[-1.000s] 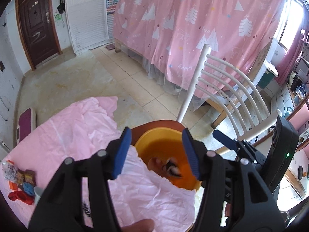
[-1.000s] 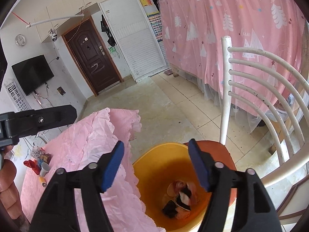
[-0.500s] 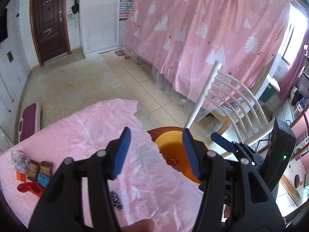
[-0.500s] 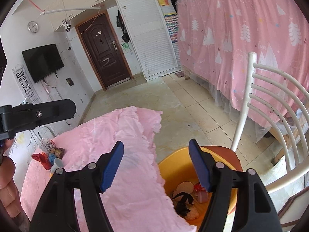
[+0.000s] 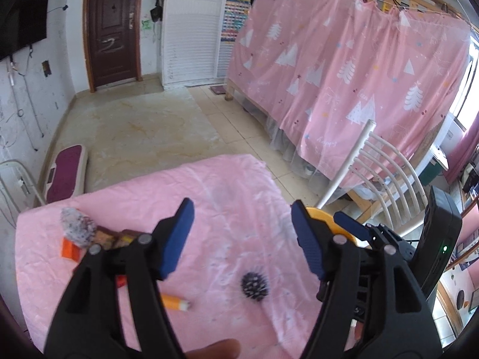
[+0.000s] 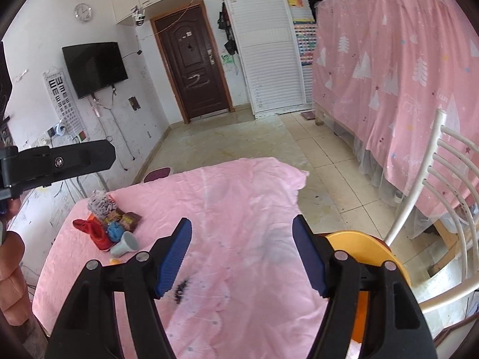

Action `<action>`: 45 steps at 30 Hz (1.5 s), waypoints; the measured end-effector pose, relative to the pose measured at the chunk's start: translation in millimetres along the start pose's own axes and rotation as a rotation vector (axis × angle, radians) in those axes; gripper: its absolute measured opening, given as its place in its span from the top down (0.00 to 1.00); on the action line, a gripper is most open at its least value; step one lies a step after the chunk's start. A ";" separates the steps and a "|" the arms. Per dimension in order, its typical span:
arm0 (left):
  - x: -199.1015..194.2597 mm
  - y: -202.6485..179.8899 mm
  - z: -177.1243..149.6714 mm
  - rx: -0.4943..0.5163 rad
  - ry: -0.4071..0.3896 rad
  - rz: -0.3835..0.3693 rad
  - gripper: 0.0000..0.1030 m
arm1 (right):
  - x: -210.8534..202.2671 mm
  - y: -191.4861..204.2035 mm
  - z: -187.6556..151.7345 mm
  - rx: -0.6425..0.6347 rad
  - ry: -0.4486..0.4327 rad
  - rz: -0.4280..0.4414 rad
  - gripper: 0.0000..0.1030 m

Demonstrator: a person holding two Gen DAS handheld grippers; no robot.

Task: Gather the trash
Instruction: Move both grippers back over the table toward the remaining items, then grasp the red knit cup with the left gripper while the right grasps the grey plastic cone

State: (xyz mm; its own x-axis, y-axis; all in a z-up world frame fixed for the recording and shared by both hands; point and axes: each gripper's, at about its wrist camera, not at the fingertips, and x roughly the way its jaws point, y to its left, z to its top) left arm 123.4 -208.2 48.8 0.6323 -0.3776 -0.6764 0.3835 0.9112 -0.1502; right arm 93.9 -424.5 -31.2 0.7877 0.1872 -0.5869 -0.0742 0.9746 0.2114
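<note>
Reaching back over the desk for more trash, both grippers empty.

Left gripper [image 5: 242, 240] seen with jaws opening and nothing between them; right gripper [image 6: 242, 255] spread wide, likewise holding nothing. Remaining trash found in two places: a heap of wrappers [image 6: 112, 221] with a grey cup [image 6: 125, 243] at the far left corner, and a black spiky scrap [image 5: 254, 286] and an orange tube [image 5: 175, 302] nearer the front edge. Best taken one piece at a time, pads closed squarely and clear of the pink cloth [image 6: 239, 197], then carried to the yellow bin [image 6: 368, 248] on the chair at the right edge. Beyond: tiled floor, brown door, pink curtained bed.
</note>
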 end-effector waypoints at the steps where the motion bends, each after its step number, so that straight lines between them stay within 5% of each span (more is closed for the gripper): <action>1: -3.7 6.0 -1.0 -0.006 -0.004 0.007 0.36 | 1.6 6.4 -0.5 -0.009 0.004 0.006 0.42; 24: -12.1 123.4 -45.7 -0.157 0.050 0.215 0.25 | 43.8 120.1 -26.7 -0.179 0.121 0.098 0.42; 37: 19.2 159.4 -68.7 -0.231 0.178 0.205 0.25 | 76.9 164.5 -39.5 -0.294 0.206 0.140 0.42; 45: 32.1 175.8 -78.3 -0.286 0.236 0.120 0.64 | 95.2 179.5 -42.5 -0.326 0.244 0.148 0.42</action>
State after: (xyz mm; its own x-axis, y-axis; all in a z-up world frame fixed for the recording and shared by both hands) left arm 158.4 -47.3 -55.8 0.4760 -0.2480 -0.8438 0.0920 0.9682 -0.2327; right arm 129.6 -226.6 -82.4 0.5896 0.3135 -0.7444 -0.3960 0.9155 0.0719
